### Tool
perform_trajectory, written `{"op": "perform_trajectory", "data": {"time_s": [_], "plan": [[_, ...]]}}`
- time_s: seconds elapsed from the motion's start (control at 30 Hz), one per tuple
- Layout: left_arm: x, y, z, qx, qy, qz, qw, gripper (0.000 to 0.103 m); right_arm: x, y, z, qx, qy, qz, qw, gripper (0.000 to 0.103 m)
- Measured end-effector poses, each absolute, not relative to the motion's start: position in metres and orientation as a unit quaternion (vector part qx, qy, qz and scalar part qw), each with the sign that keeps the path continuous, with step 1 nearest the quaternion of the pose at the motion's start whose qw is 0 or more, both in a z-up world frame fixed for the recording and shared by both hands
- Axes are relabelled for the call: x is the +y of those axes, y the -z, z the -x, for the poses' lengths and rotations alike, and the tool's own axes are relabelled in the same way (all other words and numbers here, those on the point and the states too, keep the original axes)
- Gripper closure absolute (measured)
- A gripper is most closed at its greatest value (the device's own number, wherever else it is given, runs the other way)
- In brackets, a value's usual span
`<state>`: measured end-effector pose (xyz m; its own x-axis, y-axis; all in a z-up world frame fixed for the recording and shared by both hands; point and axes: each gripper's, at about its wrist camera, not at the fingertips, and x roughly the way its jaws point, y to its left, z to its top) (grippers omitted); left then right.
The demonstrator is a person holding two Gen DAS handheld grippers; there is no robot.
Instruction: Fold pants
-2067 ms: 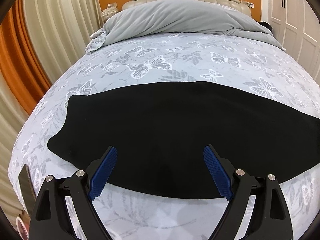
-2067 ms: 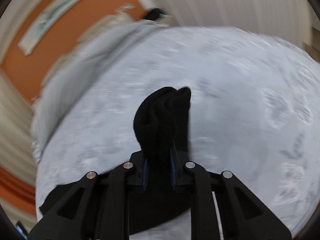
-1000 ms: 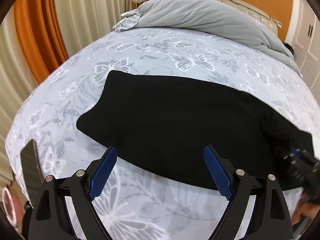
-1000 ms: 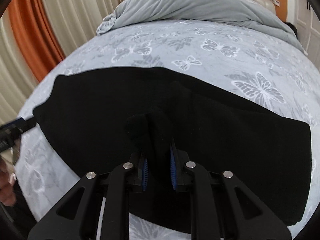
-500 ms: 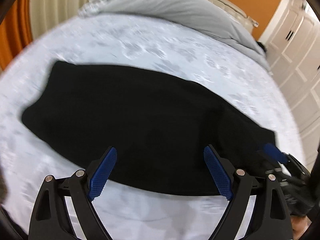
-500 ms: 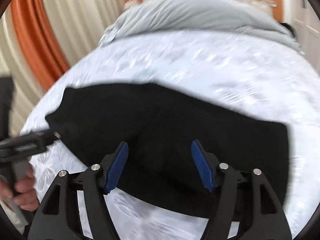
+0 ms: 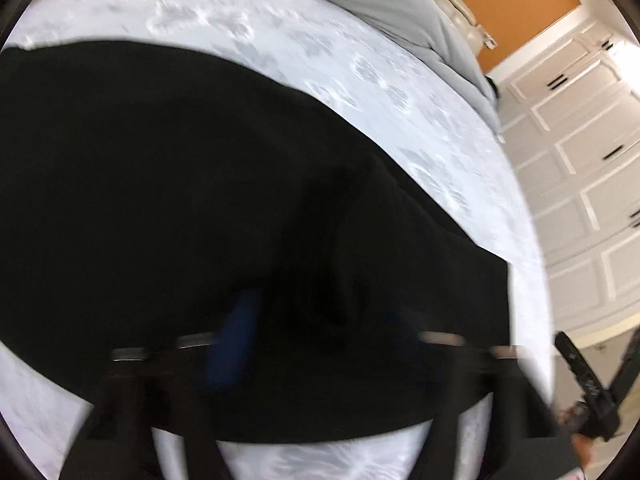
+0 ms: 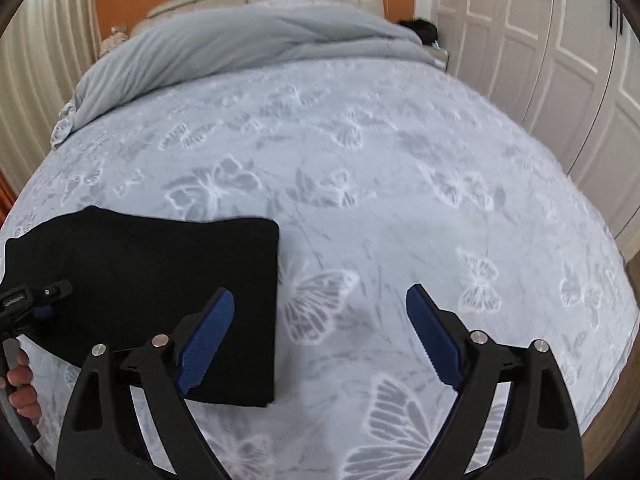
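Black pants (image 8: 160,280) lie flat on the butterfly-print bedsheet (image 8: 400,200), under my right tongs' (image 8: 320,340) left finger; those fingers stand wide apart, holding nothing. My left tongs (image 7: 316,340) hover over the pants, too blurred to tell their spread.

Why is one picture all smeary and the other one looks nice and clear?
Left wrist view: motion blur smears the black pants and the left gripper, so its jaws can't be read. Right wrist view: mostly sharp, the right gripper crisp and open, though the fisheye lens bulges the bed round.
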<state>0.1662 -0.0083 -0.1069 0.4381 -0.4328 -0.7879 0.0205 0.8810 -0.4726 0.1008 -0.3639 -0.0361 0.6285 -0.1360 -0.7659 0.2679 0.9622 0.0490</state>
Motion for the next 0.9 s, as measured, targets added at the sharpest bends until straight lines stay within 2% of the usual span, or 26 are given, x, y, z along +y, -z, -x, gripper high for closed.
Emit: {"op": "perform_trajectory", "data": {"time_s": [0.1, 0.2, 0.27, 0.3, 0.37, 0.43, 0.47, 0.5, 0.67, 0.9], "plan": [[0.003, 0.091, -0.163, 0.493, 0.157, 0.236, 0.823, 0.088, -0.364, 0.029, -0.093, 0.403, 0.11, -0.089, 0.904, 0.017], [0.007, 0.072, -0.158, 0.472, 0.147, 0.197, 0.847, 0.088, -0.359, 0.023, -0.094, 0.39, 0.091, -0.093, 0.911, 0.013], [0.013, 0.089, -0.164, 0.492, 0.109, 0.18, 0.845, 0.086, -0.356, 0.033, -0.102, 0.411, 0.093, -0.088, 0.903, 0.012], [0.019, 0.108, -0.17, 0.515, 0.094, 0.187, 0.831, 0.08, -0.354, 0.042, -0.107, 0.429, 0.09, -0.088, 0.894, 0.012], [0.026, 0.111, -0.169, 0.508, 0.1, 0.215, 0.828, 0.078, -0.352, 0.053, -0.113, 0.451, 0.076, -0.102, 0.884, 0.012], [0.026, 0.093, -0.16, 0.505, 0.11, 0.229, 0.825, 0.052, -0.347, 0.062, -0.117, 0.462, 0.049, -0.122, 0.877, 0.012], [0.03, 0.08, -0.153, 0.489, 0.125, 0.235, 0.831, 0.029, -0.344, 0.066, -0.119, 0.468, 0.034, -0.13, 0.873, 0.012], [0.036, 0.073, -0.146, 0.472, 0.125, 0.239, 0.84, 0.023, -0.34, 0.071, -0.121, 0.474, 0.021, -0.136, 0.869, 0.012], [0.098, 0.048, -0.138, 0.44, 0.059, 0.26, 0.857, 0.023, -0.331, 0.097, -0.129, 0.504, -0.001, -0.163, 0.848, 0.012], [0.24, 0.058, -0.121, 0.427, -0.118, 0.368, 0.817, 0.023, -0.324, 0.109, -0.133, 0.501, -0.022, -0.207, 0.84, 0.012]]}}
